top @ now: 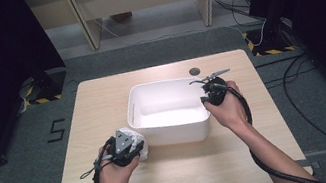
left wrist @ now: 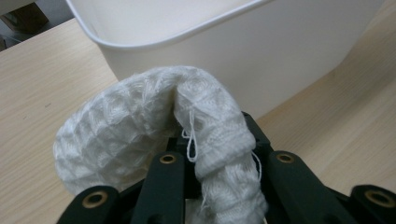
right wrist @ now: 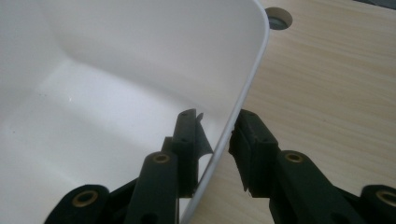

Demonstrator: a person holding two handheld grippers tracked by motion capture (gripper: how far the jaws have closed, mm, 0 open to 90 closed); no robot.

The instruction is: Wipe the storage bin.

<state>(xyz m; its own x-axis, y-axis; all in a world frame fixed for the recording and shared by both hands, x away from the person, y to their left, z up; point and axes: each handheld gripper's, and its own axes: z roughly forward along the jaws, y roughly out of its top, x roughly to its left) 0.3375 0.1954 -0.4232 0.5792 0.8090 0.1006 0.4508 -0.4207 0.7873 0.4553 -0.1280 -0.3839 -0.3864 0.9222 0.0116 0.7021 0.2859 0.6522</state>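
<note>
The left gripper has its jaws clamped on a bunched white waffle-weave cloth, soft and ridged with loose threads, sitting at the 7 o'clock corner of the white rectangular plastic tub on the pale wood-grain table. The right gripper straddles the tub's thin, smooth, round-cornered rim at 3 o'clock, one jaw inside the wall and one outside; whether the pads press on it I cannot tell. To do this well, I judge the right jaws should pinch the wall squarely to steady the tub, then the cloth should be lifted clear of the near rim before release.
</note>
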